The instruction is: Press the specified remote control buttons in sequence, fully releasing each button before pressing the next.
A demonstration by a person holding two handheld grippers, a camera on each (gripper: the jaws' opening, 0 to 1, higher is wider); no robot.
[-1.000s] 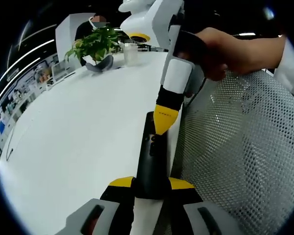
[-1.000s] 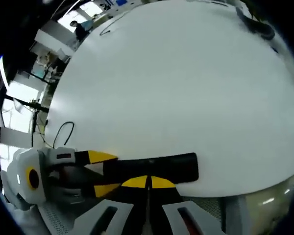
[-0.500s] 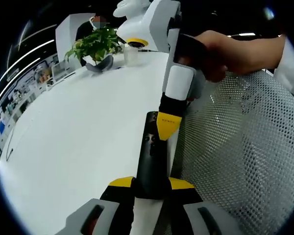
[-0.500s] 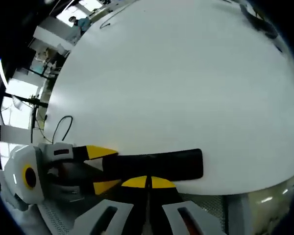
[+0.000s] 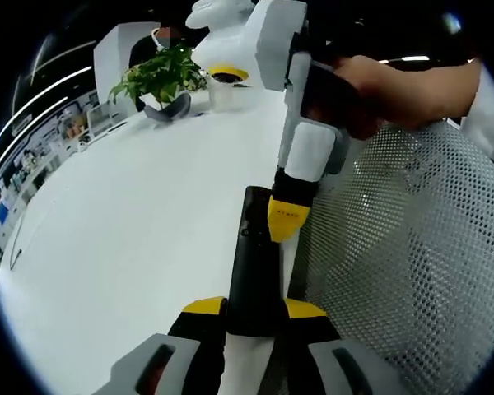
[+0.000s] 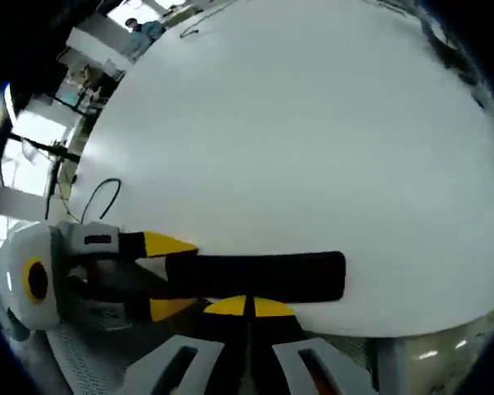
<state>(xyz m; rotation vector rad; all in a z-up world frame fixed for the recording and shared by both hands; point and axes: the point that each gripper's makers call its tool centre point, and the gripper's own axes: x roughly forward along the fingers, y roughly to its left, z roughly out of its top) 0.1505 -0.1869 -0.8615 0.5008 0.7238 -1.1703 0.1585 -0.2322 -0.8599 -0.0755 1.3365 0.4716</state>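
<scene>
A long black remote (image 5: 253, 263) lies along the white table's (image 5: 132, 214) right edge. My left gripper (image 5: 253, 306) is shut on its near end, one yellow jaw on each side. My right gripper (image 5: 286, 224), held by a hand (image 5: 387, 86), comes down from the upper right with its jaws together. Its yellow tip rests on the remote's upper face near the far end. In the right gripper view the remote (image 6: 263, 276) lies crosswise, with the left gripper (image 6: 171, 276) clamping its left end. The right gripper (image 6: 248, 306) is shut, its tips meeting the remote's near edge.
A grey mesh chair (image 5: 403, 263) stands close beside the table edge on the right. At the far end of the table are a potted plant (image 5: 160, 72) and a clear cup (image 5: 221, 90). A thin cable (image 6: 99, 216) lies on the table near the left gripper.
The right gripper's yellow tip has slid a little down the remote toward the left gripper. The left gripper's hold on the remote is unchanged.
</scene>
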